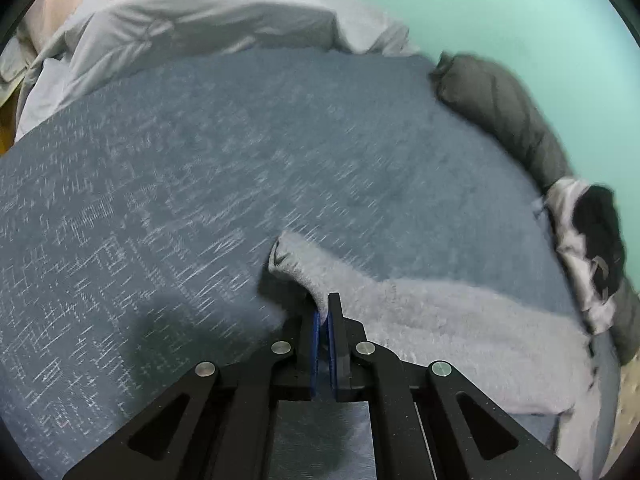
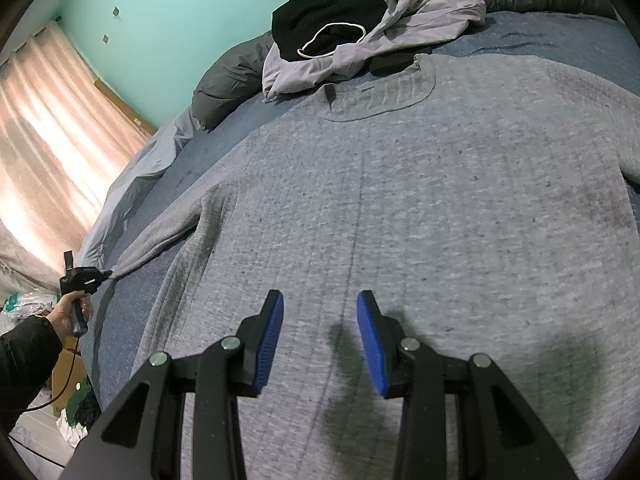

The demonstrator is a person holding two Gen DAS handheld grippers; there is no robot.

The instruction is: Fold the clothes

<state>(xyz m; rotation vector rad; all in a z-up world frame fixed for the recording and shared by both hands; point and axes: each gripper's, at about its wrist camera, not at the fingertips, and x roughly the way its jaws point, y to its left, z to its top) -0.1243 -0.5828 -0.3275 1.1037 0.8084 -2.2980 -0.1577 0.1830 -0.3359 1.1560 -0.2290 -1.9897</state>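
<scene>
The grey sweater lies spread flat on the bed, its collar toward a pile of clothes. The left tool is clamped shut on its sleeve cuff. The right tool hovers partly open over the sweater's body, holding nothing.

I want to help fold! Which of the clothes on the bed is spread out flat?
The grey sweater, lying flat under the open right tongs. The black top and pale lilac garment are piled up crumpled.
</scene>
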